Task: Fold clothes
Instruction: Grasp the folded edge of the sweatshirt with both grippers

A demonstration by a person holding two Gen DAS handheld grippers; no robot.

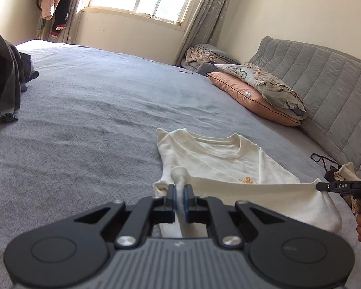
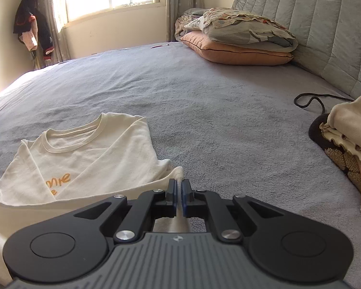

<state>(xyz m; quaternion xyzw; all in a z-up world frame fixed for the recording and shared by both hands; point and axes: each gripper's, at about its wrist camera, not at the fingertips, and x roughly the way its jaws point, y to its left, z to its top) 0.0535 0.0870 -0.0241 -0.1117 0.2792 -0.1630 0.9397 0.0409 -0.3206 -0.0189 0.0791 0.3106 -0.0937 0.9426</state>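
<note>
A cream long-sleeved shirt [image 1: 219,161] with orange lettering lies on the grey bed [image 1: 84,125], sleeves crossed over its front, collar pointing away. My left gripper [image 1: 179,192] is shut on the shirt's bottom hem at its left corner, a bunch of cloth sticking up between the pads. In the right wrist view the same shirt [image 2: 84,154] lies left of centre, and my right gripper [image 2: 179,190] is shut on the hem's right corner. The hem stretches lifted between both grippers. The right gripper [image 1: 319,186] also shows at the far right of the left wrist view, held by a hand.
Stacked pillows [image 1: 260,94] lean against the padded grey headboard [image 1: 325,77]. A pile of folded clothes [image 2: 349,139] with a black cord [image 2: 308,101] sits at the right. Dark garments [image 1: 4,77] lie at the left bed edge. Clothes hang [image 2: 33,24] by the window.
</note>
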